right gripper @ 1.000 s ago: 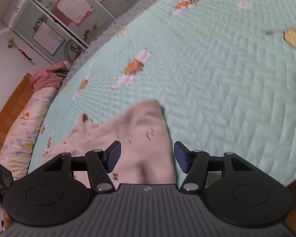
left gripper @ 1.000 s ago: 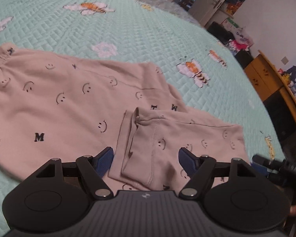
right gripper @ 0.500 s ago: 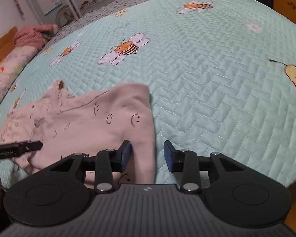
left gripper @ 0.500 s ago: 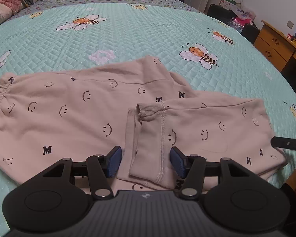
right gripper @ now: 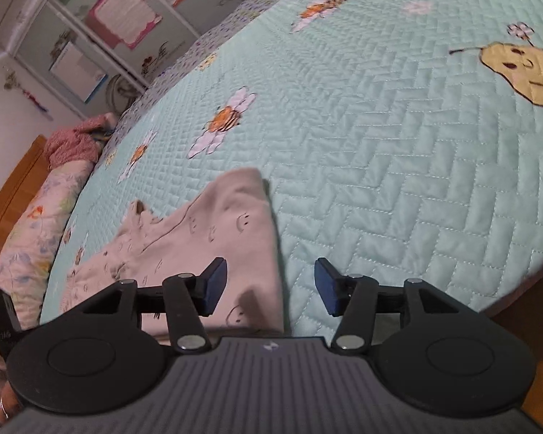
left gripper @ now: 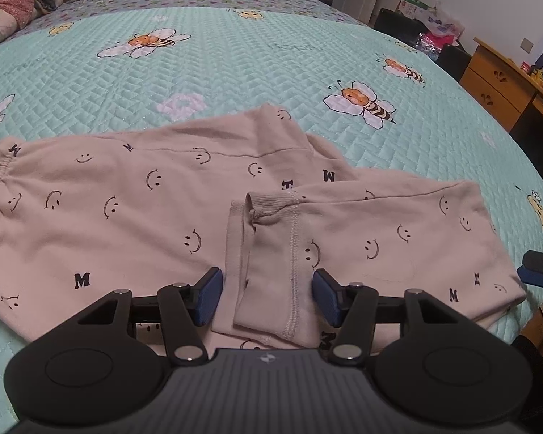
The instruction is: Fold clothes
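Note:
Pale pink trousers printed with smiley faces and letters lie flat on the mint quilt. One leg is folded back over them, and its ribbed cuff points away from me. My left gripper hovers low over that folded leg with its jaws closing; the leg's near end lies between the blue pads, which do not press on it. My right gripper is at the trousers' right fold edge with its jaws opening, and the cloth edge lies loose between them. Its tip shows at the left view's right edge.
The quilt with bee and flower patches covers a wide bed. A wooden dresser stands to the right. Pillows and a pink blanket lie at the headboard, before white cabinets. The bed's near edge drops to the floor.
The left jaws have narrowed around the folded leg and the gripper has rolled level. The right jaws narrowed over the fold edge, then widened again, and its view has tilted.

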`<action>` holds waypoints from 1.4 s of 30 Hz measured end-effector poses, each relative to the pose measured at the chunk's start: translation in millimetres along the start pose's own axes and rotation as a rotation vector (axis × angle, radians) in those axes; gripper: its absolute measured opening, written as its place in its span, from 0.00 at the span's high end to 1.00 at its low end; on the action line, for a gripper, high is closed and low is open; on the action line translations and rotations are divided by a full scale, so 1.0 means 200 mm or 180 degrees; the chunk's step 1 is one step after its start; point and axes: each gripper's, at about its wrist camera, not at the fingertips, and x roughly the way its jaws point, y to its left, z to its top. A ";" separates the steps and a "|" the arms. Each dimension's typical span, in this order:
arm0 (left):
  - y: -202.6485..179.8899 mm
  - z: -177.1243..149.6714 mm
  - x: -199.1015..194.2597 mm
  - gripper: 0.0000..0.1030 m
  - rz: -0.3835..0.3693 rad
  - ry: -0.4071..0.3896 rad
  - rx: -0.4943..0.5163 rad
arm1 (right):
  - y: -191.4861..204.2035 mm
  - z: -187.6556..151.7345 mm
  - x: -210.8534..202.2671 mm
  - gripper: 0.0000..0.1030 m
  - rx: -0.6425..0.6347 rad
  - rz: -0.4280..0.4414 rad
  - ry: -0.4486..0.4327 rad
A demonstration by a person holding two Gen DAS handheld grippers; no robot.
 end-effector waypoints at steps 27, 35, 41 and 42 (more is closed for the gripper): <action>-0.14 0.25 -0.22 0.87 -0.0524 -0.0181 -0.0423 | 0.34 -0.24 -0.11 0.27 -0.1880 -0.0048 -0.0350; -0.40 0.40 -0.36 0.87 -0.0874 -0.0169 -0.0322 | 0.45 -0.37 -0.06 0.23 -0.2757 -0.0300 -0.0519; -0.63 0.53 -0.45 0.88 -0.1093 -0.0210 -0.0194 | 0.53 -0.42 -0.05 0.21 -0.3197 -0.0376 -0.0764; -0.66 0.54 -0.46 0.88 -0.1142 -0.0221 -0.0178 | 0.54 -0.43 -0.04 0.21 -0.3269 -0.0406 -0.0811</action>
